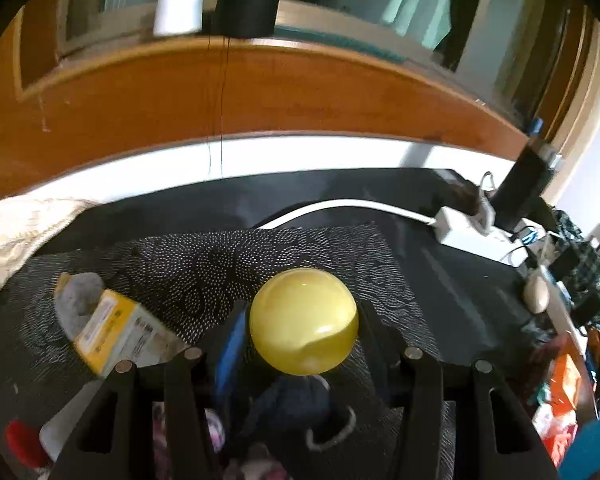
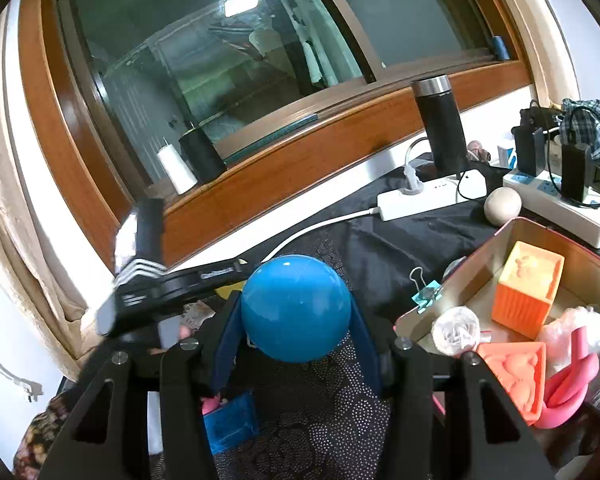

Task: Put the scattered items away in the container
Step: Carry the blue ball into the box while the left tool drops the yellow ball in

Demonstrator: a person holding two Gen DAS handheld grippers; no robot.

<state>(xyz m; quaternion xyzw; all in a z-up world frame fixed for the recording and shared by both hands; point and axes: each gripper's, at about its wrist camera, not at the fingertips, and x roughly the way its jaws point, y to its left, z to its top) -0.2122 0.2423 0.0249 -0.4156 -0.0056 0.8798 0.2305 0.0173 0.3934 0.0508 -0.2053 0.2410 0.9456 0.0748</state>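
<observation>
The left claw (image 1: pixel 304 320) is closed snugly on a yellow ball (image 1: pixel 303 322) and holds it above the patterned cloth (image 1: pixel 204 264) on the bench, while the right claw (image 2: pixel 296 312) clamps a blue ball (image 2: pixel 295 308) in the same way, just left of the open box (image 2: pixel 476 264), which already holds an orange cube (image 2: pixel 528 288) among other small things. Both balls are smooth and round and gripped only at their sides, so either could squirt out and roll off the bench if the squeeze slackens. A ball dropped into the crowded box might also bounce out. A yellow carton (image 1: pixel 116 328) and a binder clip (image 2: pixel 426 294) lie loose outside. The box is cut off at the right edge, and whatever lies under the claws is too blurred to name.
</observation>
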